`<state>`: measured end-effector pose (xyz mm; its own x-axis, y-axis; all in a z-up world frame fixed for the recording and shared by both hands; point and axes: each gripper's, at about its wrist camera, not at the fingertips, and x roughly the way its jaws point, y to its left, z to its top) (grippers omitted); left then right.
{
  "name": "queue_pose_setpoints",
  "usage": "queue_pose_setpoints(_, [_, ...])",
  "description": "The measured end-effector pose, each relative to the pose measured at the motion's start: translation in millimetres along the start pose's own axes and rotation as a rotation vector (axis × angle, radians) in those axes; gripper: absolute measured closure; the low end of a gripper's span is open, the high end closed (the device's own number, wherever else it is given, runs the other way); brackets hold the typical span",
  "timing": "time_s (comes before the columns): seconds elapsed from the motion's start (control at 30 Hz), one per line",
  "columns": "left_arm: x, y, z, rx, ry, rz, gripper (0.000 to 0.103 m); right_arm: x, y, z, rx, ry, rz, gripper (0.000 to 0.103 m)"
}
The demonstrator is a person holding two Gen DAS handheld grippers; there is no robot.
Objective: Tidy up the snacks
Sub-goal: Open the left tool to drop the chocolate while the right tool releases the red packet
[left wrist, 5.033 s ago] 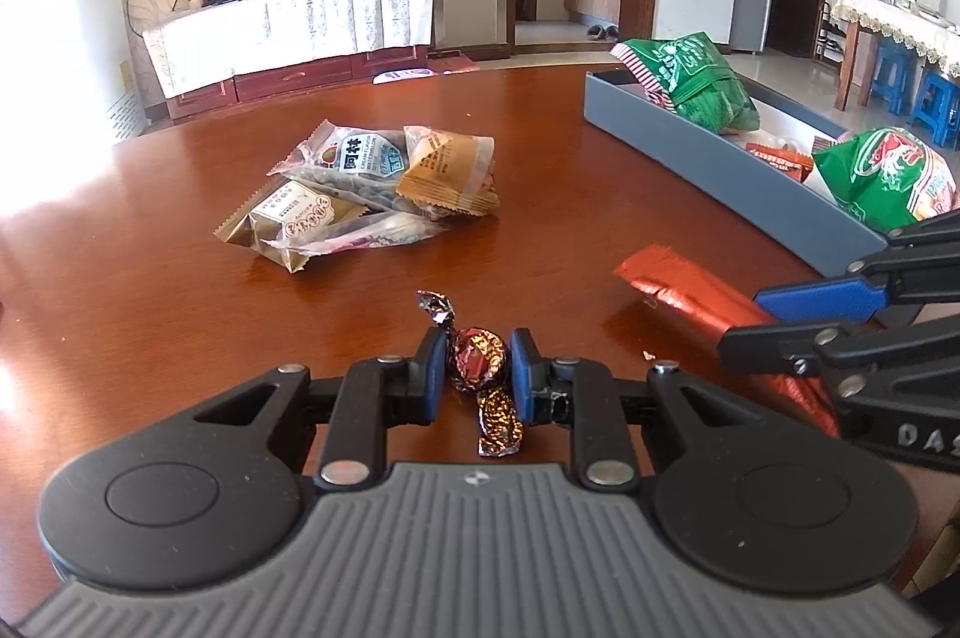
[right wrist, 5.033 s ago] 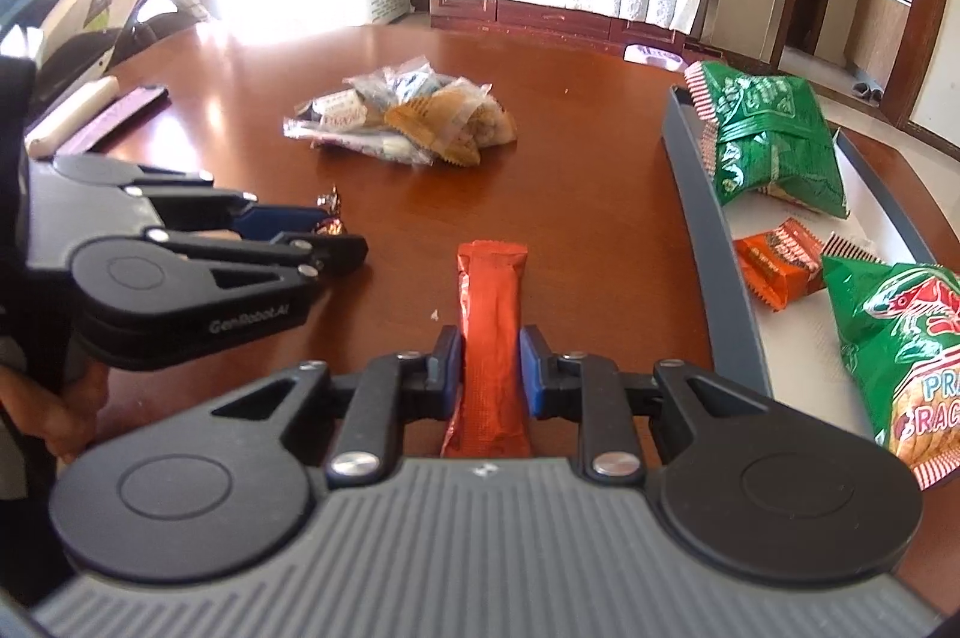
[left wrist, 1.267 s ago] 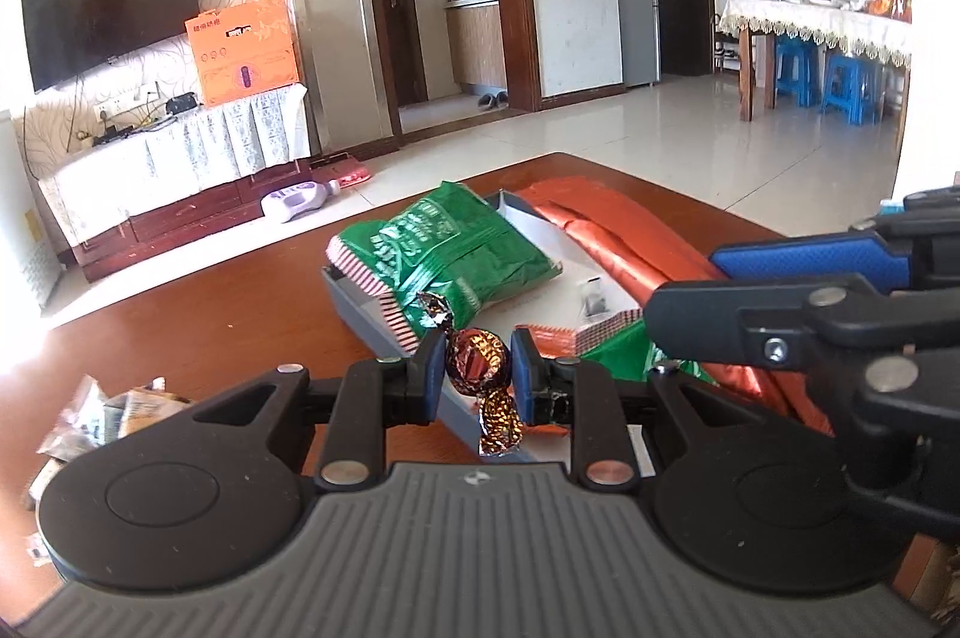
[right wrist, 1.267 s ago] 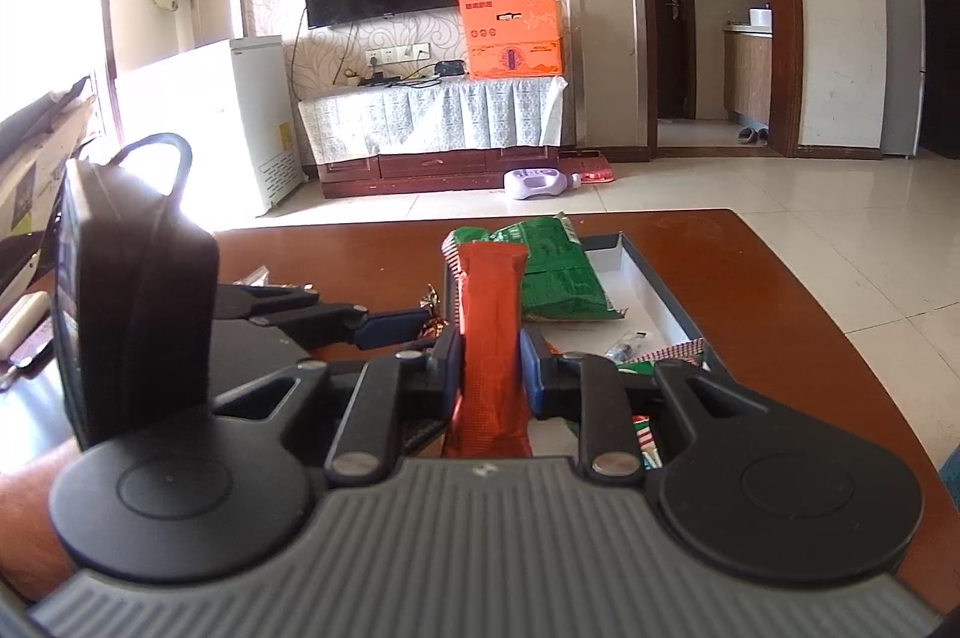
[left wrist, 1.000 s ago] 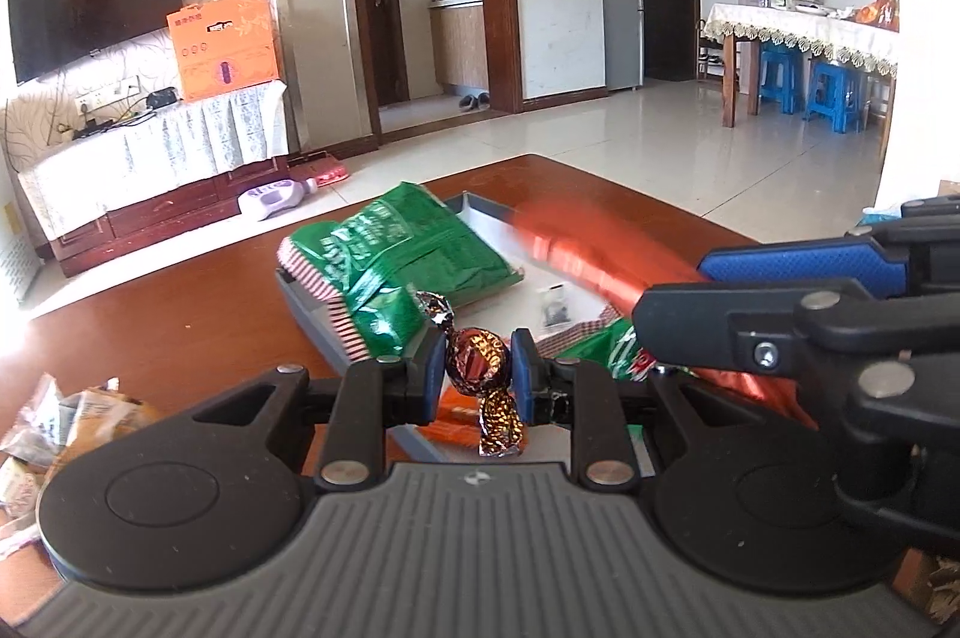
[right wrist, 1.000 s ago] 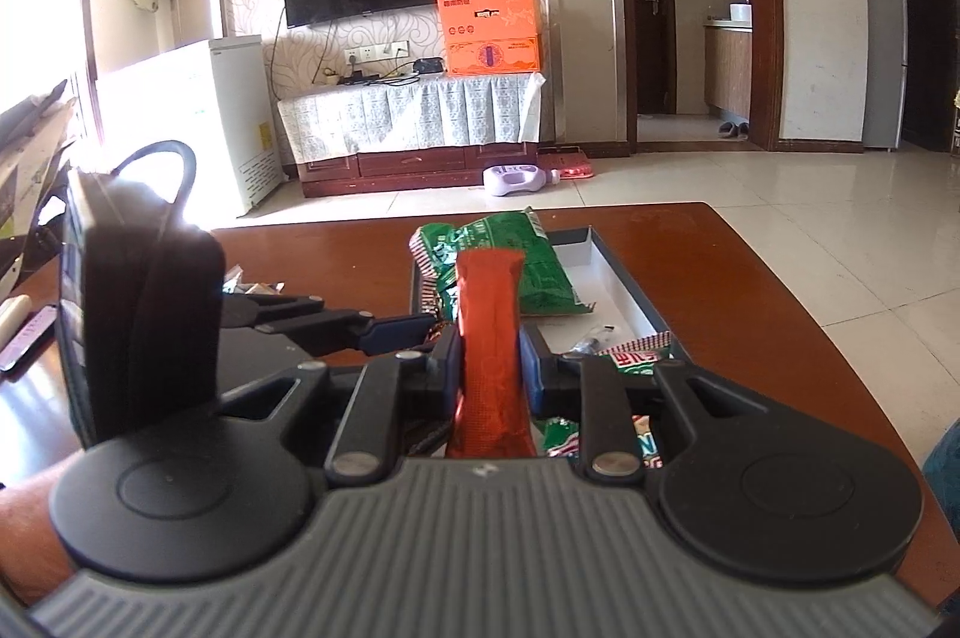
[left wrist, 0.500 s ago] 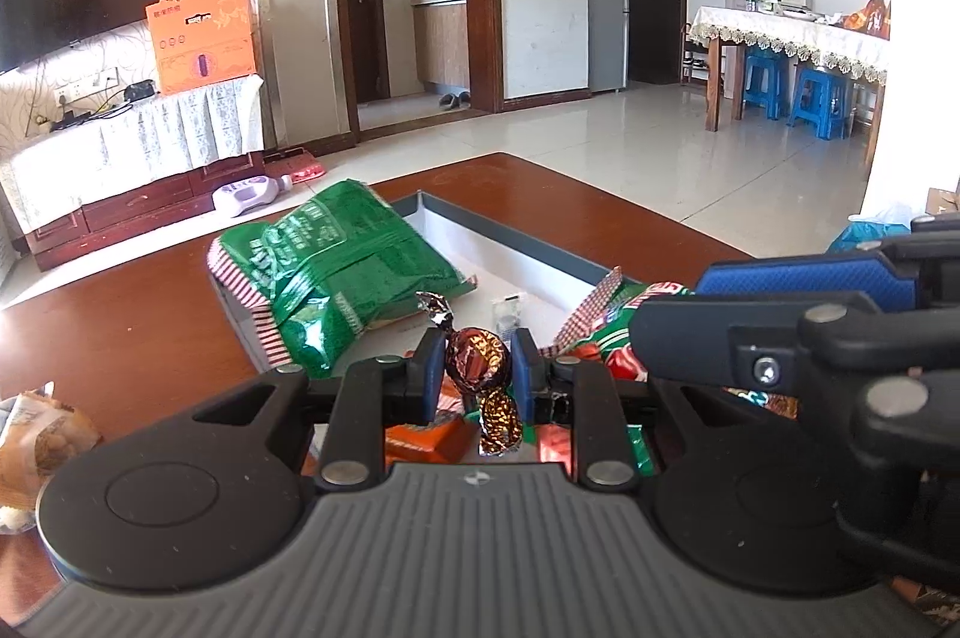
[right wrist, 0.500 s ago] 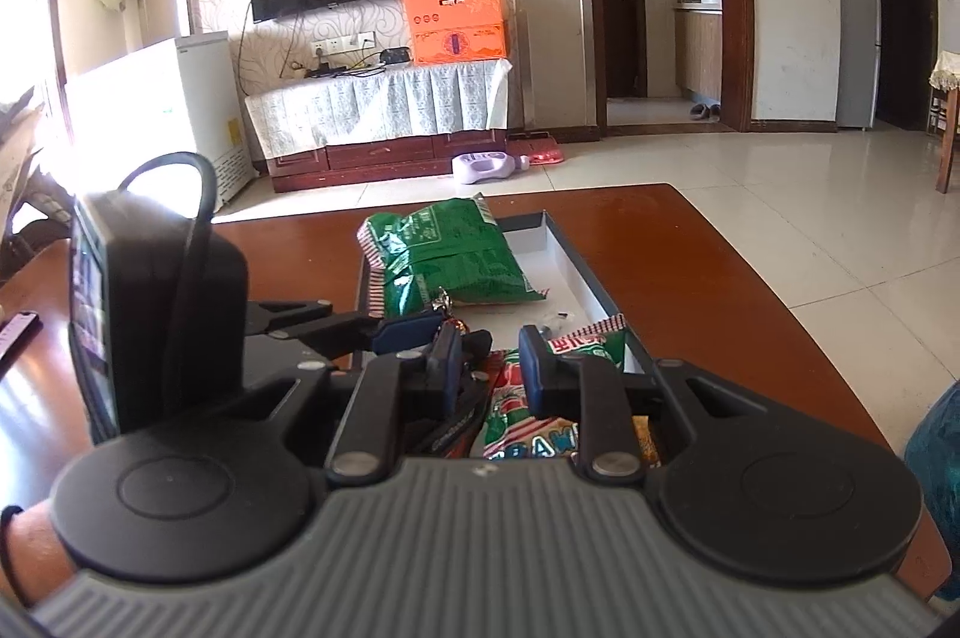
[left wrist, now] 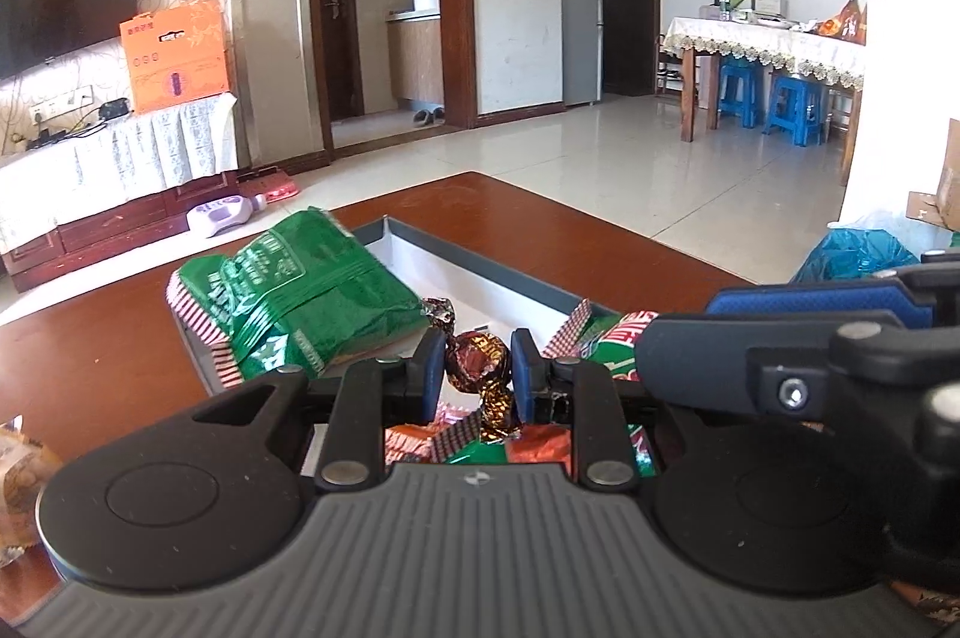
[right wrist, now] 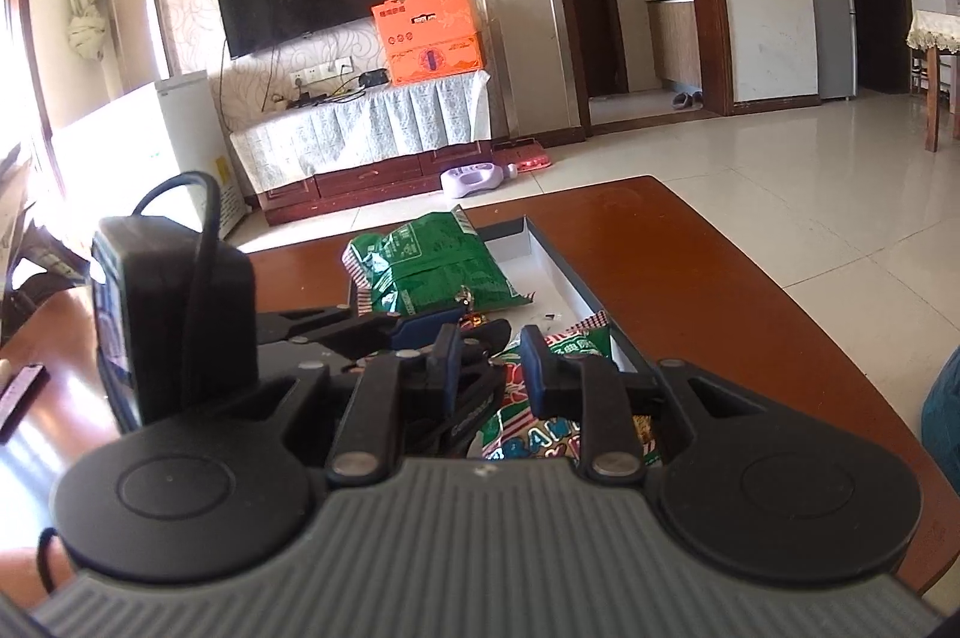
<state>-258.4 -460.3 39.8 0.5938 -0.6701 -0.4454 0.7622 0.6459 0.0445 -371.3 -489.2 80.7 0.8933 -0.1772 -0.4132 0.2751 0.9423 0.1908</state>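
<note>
Hovering over the grey tray (left wrist: 510,272) on the brown table (left wrist: 84,338), the left gripper (left wrist: 478,368) has its blue pads clamped on a foil-wrapped candy (left wrist: 477,353), whose twisted ends stick out above and below the pads. Taking the tray as the landmark: a large green snack bag (left wrist: 312,290) lies across its far left end, partly overhanging the rim; a second green and red snack bag (right wrist: 540,386) lies in its near part, under both grippers; small orange-red packets (left wrist: 534,443) show on its floor just behind the candy. Bare white tray floor is visible between the two green bags. The right gripper (right wrist: 489,359) hangs above the near end of the tray, just to the right of the left one, with its jaws drawn in to a narrow gap and nothing between the pads; through that gap the printed green and red bag shows below. From the left wrist view, the right gripper's fingers (left wrist: 750,338) reach in from the right edge, over the tray's near right side. Off the tray to the left, at the picture's edge, a few more wrapped snacks (left wrist: 18,476) lie on the table.
</note>
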Motion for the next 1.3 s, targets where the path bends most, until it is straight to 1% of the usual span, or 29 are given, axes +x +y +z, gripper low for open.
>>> queue_pose_setpoints(0.17, [6,-2,4,0.024,-0.006,-0.025,0.076,1,-2,1,0.005,-0.009,-0.015,0.078])
queue_pose_setpoints(0.3, [15,1,5,0.020,0.000,-0.040,0.075,3,-1,1,0.004,-0.013,-0.017,0.078])
queue_pose_setpoints(0.33, [16,2,5,0.019,0.000,-0.041,0.073,4,0,1,0.002,-0.014,-0.017,0.078])
queue_pose_setpoints(0.4, [19,3,5,0.018,-0.004,-0.032,0.065,4,0,1,-0.001,-0.016,-0.018,0.078])
queue_pose_setpoints(0.43, [20,4,5,0.018,-0.008,-0.028,0.059,4,1,1,-0.002,-0.017,-0.019,0.078])
queue_pose_setpoints(0.47, [22,5,5,0.015,-0.011,-0.024,0.055,4,2,0,-0.003,-0.018,-0.020,0.078])
queue_pose_setpoints(0.5, [22,5,5,0.012,-0.016,-0.028,0.053,3,2,-1,-0.004,-0.021,-0.021,0.078])
queue_pose_setpoints(0.53, [23,6,5,0.010,-0.021,-0.026,0.047,4,2,-1,-0.003,-0.024,-0.023,0.078])
queue_pose_setpoints(0.57, [24,6,5,0.010,-0.023,-0.020,0.039,3,1,-1,-0.003,-0.026,-0.024,0.078])
queue_pose_setpoints(0.6, [25,6,6,0.009,-0.025,-0.010,0.035,3,2,-2,-0.003,-0.027,-0.025,0.078])
queue_pose_setpoints(0.63, [25,7,5,0.007,-0.028,0.001,0.026,3,1,-2,-0.004,-0.027,-0.026,0.078])
queue_pose_setpoints(0.67, [25,8,5,0.004,-0.028,0.007,0.020,2,1,-3,-0.004,-0.026,-0.024,0.077])
queue_pose_setpoints(0.8, [24,8,5,0.010,-0.031,0.009,0.017,2,7,-3,-0.016,-0.024,-0.018,0.077])
queue_pose_setpoints(0.9, [19,9,3,0.022,-0.043,0.008,0.012,2,11,-2,-0.034,-0.022,-0.017,0.077])
queue_pose_setpoints(0.93, [17,10,2,0.023,-0.043,0.014,0.012,2,12,-2,-0.037,-0.020,-0.019,0.076])
queue_pose_setpoints(1.03, [10,12,-3,0.026,-0.042,0.014,0.011,2,12,-2,-0.035,-0.015,-0.019,0.068])
queue_pose_setpoints(1.17, [-6,9,-10,0.074,-0.055,0.010,0.011,3,14,-4,-0.039,-0.001,-0.017,0.067])
queue_pose_setpoints(1.3, [-21,9,-18,0.095,-0.064,-0.024,0.009,1,16,-6,-0.038,0.003,-0.025,0.066])
